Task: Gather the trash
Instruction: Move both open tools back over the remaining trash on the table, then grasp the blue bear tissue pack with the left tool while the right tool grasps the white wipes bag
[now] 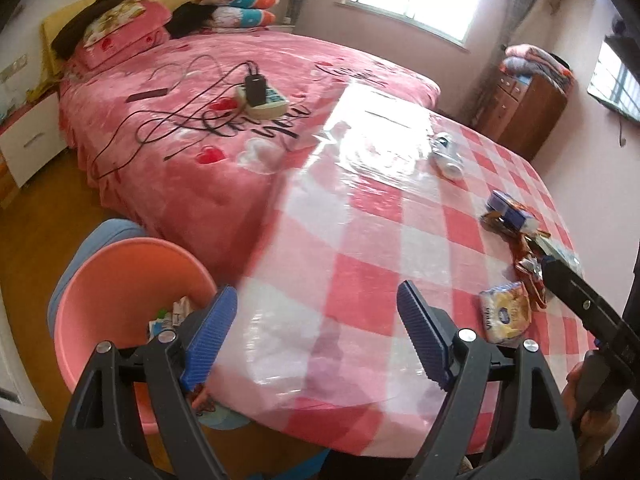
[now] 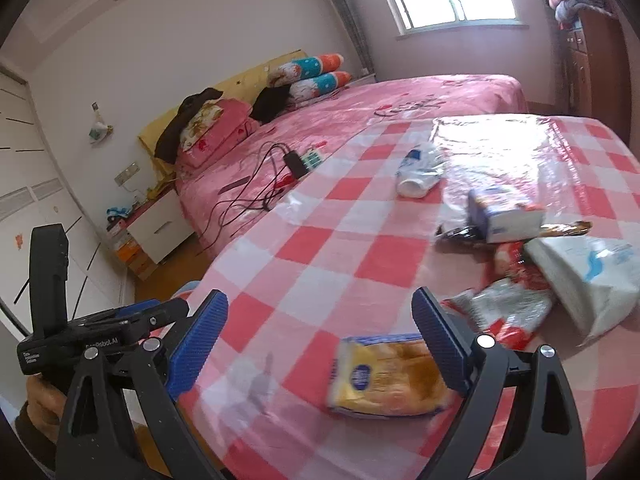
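Note:
My left gripper point(image 1: 316, 332) is open and empty over the table's near left edge, just right of a pink bin point(image 1: 120, 280) that holds some trash. My right gripper point(image 2: 320, 340) is open and empty above a yellow bread wrapper point(image 2: 390, 376), which also shows in the left wrist view point(image 1: 506, 314). Beyond it lie a red-and-silver wrapper point(image 2: 508, 312), a white bag point(image 2: 592, 276), a blue-and-white carton point(image 2: 504, 214) and a crumpled white bottle point(image 2: 418, 170).
The table wears a red-and-white checked cloth point(image 1: 340, 240) under clear plastic. A pink bed point(image 1: 180, 112) with a power strip and cables stands behind it. A wooden cabinet point(image 1: 528, 104) is at the far right. A white nightstand point(image 2: 158, 226) is by the bed.

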Tool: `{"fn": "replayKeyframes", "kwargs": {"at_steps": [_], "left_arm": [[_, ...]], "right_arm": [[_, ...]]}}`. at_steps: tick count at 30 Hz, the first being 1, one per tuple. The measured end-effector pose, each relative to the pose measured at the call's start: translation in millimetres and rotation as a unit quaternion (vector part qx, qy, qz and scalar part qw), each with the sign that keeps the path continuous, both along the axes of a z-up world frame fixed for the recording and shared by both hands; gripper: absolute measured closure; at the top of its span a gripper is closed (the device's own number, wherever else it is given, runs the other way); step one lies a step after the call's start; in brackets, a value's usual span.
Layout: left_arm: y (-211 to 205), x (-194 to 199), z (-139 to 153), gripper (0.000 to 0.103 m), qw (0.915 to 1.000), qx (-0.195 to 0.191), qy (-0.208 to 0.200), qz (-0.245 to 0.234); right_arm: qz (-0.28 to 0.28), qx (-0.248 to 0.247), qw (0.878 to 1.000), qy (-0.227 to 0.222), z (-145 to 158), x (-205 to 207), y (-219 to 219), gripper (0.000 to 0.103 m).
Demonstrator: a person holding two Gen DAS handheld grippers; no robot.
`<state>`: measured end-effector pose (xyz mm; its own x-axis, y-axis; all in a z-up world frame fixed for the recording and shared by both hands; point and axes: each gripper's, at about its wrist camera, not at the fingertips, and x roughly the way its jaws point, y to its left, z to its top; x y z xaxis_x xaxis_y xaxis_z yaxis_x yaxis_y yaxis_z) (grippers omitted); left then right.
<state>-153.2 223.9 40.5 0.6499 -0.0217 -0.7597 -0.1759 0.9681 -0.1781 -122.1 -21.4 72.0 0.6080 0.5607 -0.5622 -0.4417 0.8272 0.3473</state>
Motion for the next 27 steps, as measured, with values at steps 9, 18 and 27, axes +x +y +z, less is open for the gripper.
{"fn": "replayKeyframes", "kwargs": {"at_steps": [9,18,27], "left_arm": [[-42,16,3,0.020,0.9990,0.024,0.010,-0.036],[-87,38,8,0.020,0.9961,0.045,0.014,-0.075],[-133,71,27,0.020,0.9936,-0.004,0.015,-0.112]], "right_arm": [[-0.039,0.026,0.999,0.016,-3,6,-39,0.011],[-0.111,0.114,0.985,0.066,-5,11,-103,0.011],[-0.187,0.187,0.956,0.123,-23,12,-166,0.011]]}}
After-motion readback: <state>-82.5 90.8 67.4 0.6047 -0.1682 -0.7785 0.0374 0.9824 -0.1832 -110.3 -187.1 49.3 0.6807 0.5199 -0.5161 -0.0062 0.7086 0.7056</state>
